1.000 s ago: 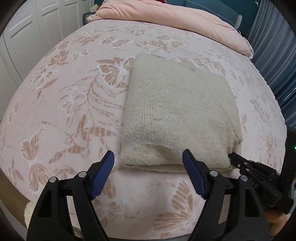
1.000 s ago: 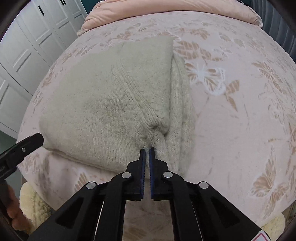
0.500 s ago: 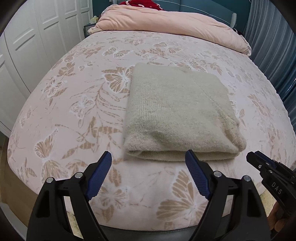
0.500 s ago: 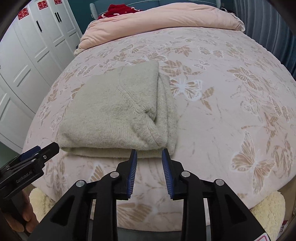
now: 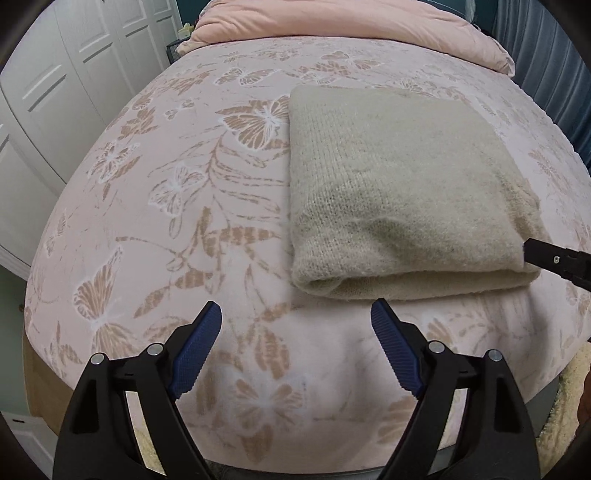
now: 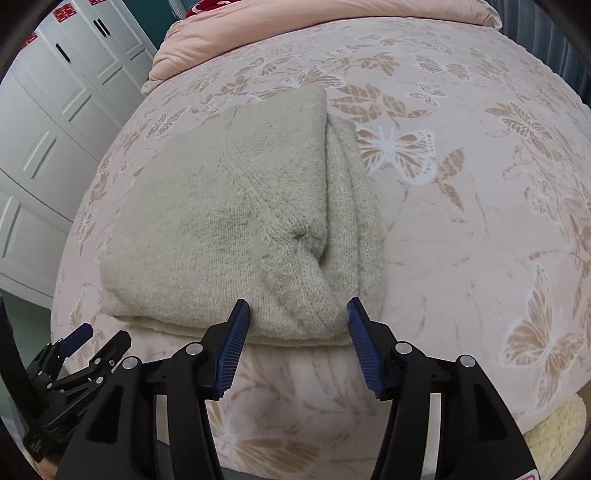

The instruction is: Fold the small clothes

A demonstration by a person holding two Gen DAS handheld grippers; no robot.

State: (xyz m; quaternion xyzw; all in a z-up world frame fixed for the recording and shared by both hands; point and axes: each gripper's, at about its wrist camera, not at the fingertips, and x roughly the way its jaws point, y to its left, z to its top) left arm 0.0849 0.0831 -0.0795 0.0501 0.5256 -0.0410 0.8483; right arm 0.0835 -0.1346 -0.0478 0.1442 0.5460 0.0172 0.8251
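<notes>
A beige knitted sweater [image 5: 399,192] lies folded into a thick rectangle on the bed; it also shows in the right wrist view [image 6: 243,221], with its rolled collar edge toward the camera. My left gripper [image 5: 295,332] is open and empty, just short of the sweater's near left corner. My right gripper [image 6: 297,321] is open and empty, its fingertips [image 6: 240,314] at the sweater's near right edge. The right gripper's tip [image 5: 554,260] enters the left wrist view at the sweater's right corner. The left gripper [image 6: 96,339] appears low left in the right wrist view.
The bed [image 5: 184,206] has a pink butterfly-print cover. A pink duvet [image 5: 351,22] is piled at the head. White wardrobe doors [image 6: 55,110] stand to the left, a blue curtain [image 5: 546,44] to the right. A cream fluffy rug [image 6: 554,435] lies below the bed edge.
My right gripper let go of the sweater's edge and opened wide. Both grippers pulled back, then came close to the sweater's near edge again. The sweater stayed folded.
</notes>
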